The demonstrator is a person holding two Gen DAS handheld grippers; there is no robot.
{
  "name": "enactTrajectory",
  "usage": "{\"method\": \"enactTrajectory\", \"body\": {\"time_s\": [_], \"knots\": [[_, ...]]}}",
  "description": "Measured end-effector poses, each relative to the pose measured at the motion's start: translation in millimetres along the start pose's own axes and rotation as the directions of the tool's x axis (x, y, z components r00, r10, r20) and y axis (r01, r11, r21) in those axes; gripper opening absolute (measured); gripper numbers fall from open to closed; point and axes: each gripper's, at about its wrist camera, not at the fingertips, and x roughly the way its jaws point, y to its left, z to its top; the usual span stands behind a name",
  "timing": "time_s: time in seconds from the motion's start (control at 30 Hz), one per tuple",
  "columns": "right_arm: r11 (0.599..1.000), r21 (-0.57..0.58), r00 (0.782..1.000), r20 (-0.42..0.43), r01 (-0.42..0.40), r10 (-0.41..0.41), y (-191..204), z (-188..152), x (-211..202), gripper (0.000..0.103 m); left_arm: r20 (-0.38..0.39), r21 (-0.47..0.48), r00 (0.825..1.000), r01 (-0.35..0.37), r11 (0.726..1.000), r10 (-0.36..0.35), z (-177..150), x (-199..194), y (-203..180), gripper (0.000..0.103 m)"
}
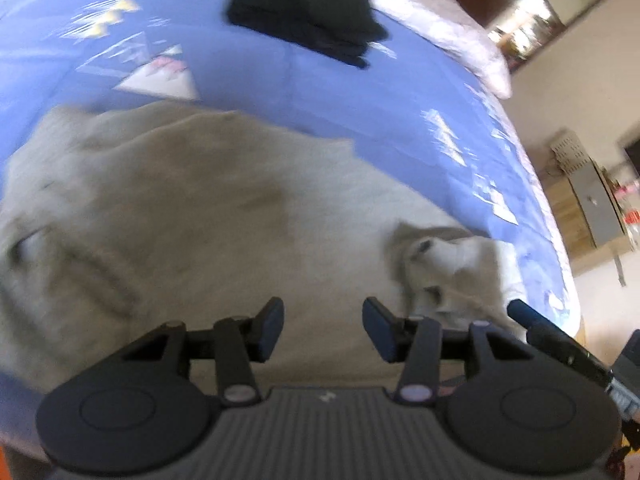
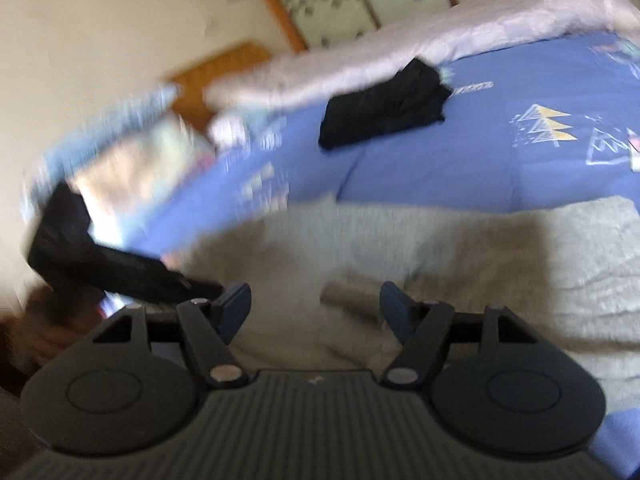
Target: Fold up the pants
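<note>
The beige pants (image 1: 208,216) lie spread on the blue bedspread (image 1: 320,92) near its front edge, long axis running roughly along that edge. Both the left gripper (image 1: 323,330) and right gripper (image 2: 315,312) hang released above the cloth, grasping nothing. Folded black clothes (image 1: 304,16) sit toward the far edge.

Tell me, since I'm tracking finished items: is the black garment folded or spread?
Folded. The black garment lies as a compact stack of layers on the blue bedspread, beyond the beige pants.
</note>
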Motion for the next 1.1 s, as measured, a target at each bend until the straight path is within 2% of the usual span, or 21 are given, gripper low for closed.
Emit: {"method": "enactTrajectory", "body": {"time_s": [0.03, 0.07, 0.1, 0.13, 0.17, 0.23, 0.33, 0.37, 0.43, 0.47, 0.5, 0.57, 0.67, 0.73, 0.83, 0.93, 1.1], "knots": [[0.999, 0.037, 1.000, 0.019, 0.012, -0.013, -6, -1, -5, 0.067, -0.004, 0.020, 1.000, 0.007, 1.000, -0.007, 3, 4, -9, 0.045], [0.997, 0.074, 0.999, 0.027, 0.038, -0.040, -17, 3, -3, 0.055, -0.008, 0.045, 1.000, 0.016, 0.999, -0.015, 7, 10, -21, 0.045], [0.992, 0.109, 0.997, 0.020, 0.067, -0.069, -23, 6, 1, 0.047, -0.009, 0.067, 1.000, 0.023, 0.997, -0.022, 10, 15, -32, 0.045], [0.983, 0.154, 0.995, 0.002, 0.098, -0.100, -31, 4, 5, 0.031, -0.008, 0.088, 1.000, 0.026, 0.996, -0.025, 12, 19, -43, 0.044], [0.973, 0.196, 0.993, -0.017, 0.122, -0.121, -39, 3, 10, 0.020, -0.004, 0.111, 1.000, 0.026, 0.993, -0.025, 14, 24, -54, 0.041], [0.952, 0.276, 0.991, -0.041, 0.133, -0.127, -54, -3, 18, 0.019, 0.002, 0.168, 1.000, -0.004, 0.986, 0.003, 16, 38, -77, 0.041], [0.929, 0.344, 0.990, -0.080, 0.140, -0.120, -69, -16, 32, 0.019, -0.024, 0.243, 0.993, -0.107, 0.964, 0.116, 11, 69, -99, 0.033], [0.922, 0.359, 0.989, -0.088, 0.145, -0.121, -71, -23, 31, 0.014, -0.039, 0.254, 0.987, -0.143, 0.956, 0.158, 10, 81, -102, 0.033], [0.910, 0.402, 0.995, -0.047, 0.104, -0.093, -76, -35, 21, 0.010, -0.074, 0.257, 0.967, -0.218, 0.942, 0.244, 5, 107, -99, 0.036], [0.903, 0.420, 0.996, -0.035, 0.085, -0.077, -79, -36, 17, 0.004, -0.043, 0.262, 0.969, -0.224, 0.939, 0.244, 2, 109, -97, 0.037], [0.899, 0.430, 0.997, -0.033, 0.080, -0.073, -81, -37, 17, 0.000, -0.013, 0.295, 0.967, -0.241, 0.925, 0.256, -2, 109, -101, 0.037], [0.891, 0.451, 0.998, -0.022, 0.055, -0.051, -84, -36, 19, 0.000, 0.002, 0.323, 0.959, -0.268, 0.908, 0.282, -6, 109, -107, 0.038], [0.897, 0.438, 0.998, -0.025, 0.065, -0.061, -82, -32, 19, 0.001, -0.006, 0.305, 0.959, -0.269, 0.913, 0.284, -5, 104, -105, 0.039], [0.910, 0.408, 0.997, -0.007, 0.071, -0.074, -72, -29, 12, 0.008, -0.011, 0.286, 0.956, -0.278, 0.917, 0.293, -4, 99, -105, 0.038], [0.949, 0.304, 0.994, 0.036, 0.086, -0.102, -52, -28, 3, 0.028, 0.002, 0.284, 0.946, -0.310, 0.907, 0.323, -12, 87, -97, 0.038], [0.970, 0.216, 0.991, 0.034, 0.116, -0.126, -29, -25, 9, 0.029, 0.028, 0.290, 0.937, -0.340, 0.895, 0.347, -20, 77, -92, 0.039], [0.984, 0.150, 0.995, 0.015, 0.094, -0.098, -1, -29, 16, 0.029, 0.065, 0.277, 0.935, -0.353, 0.893, 0.349, -32, 51, -78, 0.040]]}}
